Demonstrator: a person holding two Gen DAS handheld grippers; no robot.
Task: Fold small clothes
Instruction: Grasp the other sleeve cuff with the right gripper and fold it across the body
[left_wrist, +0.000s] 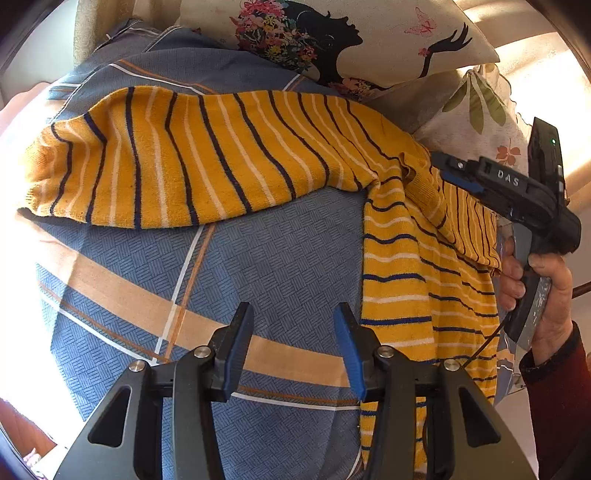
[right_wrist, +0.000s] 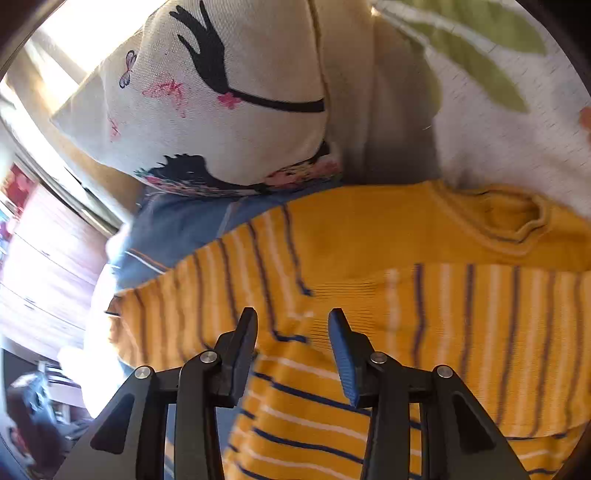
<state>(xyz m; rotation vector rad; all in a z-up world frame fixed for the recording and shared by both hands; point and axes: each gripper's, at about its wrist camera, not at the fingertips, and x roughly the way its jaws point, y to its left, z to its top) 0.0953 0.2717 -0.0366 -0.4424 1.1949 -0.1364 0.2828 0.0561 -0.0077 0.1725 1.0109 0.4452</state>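
Observation:
A yellow sweater (left_wrist: 184, 158) with navy and white stripes lies on the bed, one sleeve stretched out to the left and its body (left_wrist: 406, 295) running down the right side. My left gripper (left_wrist: 293, 315) is open above bare sheet, just left of the sweater's body edge, with nothing between its fingers. My right gripper (left_wrist: 448, 166), held by a hand (left_wrist: 546, 291) in a dark red sleeve, points at the shoulder by the collar. In the right wrist view the right gripper (right_wrist: 292, 315) stands open just over the sweater (right_wrist: 369, 302), with no fabric pinched; the collar (right_wrist: 524, 221) lies beyond.
A blue checked bedsheet (left_wrist: 277, 258) with orange and white bands covers the bed. A cream pillow (left_wrist: 369, 40) printed with a black silhouette and flowers lies behind the sweater, beside a white leaf-print cloth (left_wrist: 480, 107). Wooden furniture (right_wrist: 44, 258) shows off to the left.

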